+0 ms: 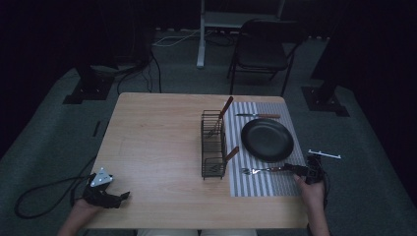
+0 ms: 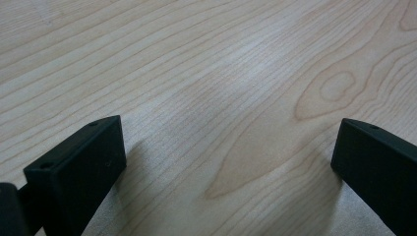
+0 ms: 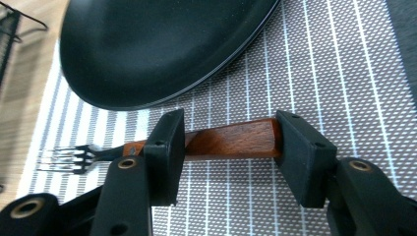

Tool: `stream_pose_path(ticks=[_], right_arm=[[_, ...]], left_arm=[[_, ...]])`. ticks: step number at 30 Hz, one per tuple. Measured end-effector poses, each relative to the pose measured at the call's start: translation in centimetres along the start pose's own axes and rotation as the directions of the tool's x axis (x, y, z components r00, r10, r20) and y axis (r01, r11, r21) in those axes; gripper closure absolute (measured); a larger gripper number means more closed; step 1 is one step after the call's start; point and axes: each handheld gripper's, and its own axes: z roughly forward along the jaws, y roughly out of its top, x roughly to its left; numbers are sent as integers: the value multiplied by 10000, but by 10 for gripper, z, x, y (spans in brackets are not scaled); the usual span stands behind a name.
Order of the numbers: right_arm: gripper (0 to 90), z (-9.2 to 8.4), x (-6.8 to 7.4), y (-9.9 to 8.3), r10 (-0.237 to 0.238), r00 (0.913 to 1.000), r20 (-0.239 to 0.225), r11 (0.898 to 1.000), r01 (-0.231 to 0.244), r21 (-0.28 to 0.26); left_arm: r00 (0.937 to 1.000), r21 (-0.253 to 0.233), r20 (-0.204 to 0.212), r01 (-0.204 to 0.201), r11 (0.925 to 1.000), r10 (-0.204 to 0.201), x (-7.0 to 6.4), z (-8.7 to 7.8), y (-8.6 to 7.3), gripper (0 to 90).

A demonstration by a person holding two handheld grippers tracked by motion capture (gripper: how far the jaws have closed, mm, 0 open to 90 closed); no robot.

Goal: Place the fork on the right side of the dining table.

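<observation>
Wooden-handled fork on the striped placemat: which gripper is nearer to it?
Right. The right gripper has its fingers on either side of the wooden-handled fork on the striped placemat. The left gripper rests at the table's opposite near corner, far away.

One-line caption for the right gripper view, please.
Right tool straddles the fork's wooden handle, jaws spread, on the striped placemat beside the black plate.

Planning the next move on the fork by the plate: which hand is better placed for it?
Right. Its tongs straddle the fork handle on the striped mat; the left tongs rest far off at the table's near-left corner.
</observation>
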Motion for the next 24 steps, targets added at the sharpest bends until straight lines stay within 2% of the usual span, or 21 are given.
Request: stream_pose_path(ticks=[5, 9, 10, 12, 13, 20, 24], right_arm=[[447, 4, 5, 1, -447, 9974, 569, 9989, 440, 134], [451, 7, 6, 0, -683, 9940, 852, 9973, 659, 312], [466, 9, 10, -1, -1121, 9851, 1307, 9934, 1081, 381], [459, 9, 11, -1, -1149, 9846, 1315, 9930, 1105, 405], [418, 10, 13, 0, -1378, 9786, 1527, 9902, 1326, 437], [341, 12, 18, 0, -1618, 9736, 1610, 9861, 1532, 640], [193, 10, 22, -3, -1693, 9741, 1501, 9854, 1644, 442]], left_arm=[[10000, 0, 1, 0, 10000, 0, 0, 0, 0, 0], [10000, 0, 0, 1, 10000, -1, 0, 0, 0, 0], [10000, 1, -1, 3, 10000, -3, 0, 0, 0, 0], [10000, -2, 0, 0, 10000, 0, 0, 0, 0, 0], [10000, -1, 0, 0, 10000, 0, 0, 0, 0, 0], [10000, 2, 0, -1, 10000, 1, 0, 0, 0, 0], [10000, -4, -2, 4, 10000, -4, 0, 0, 0, 0]])
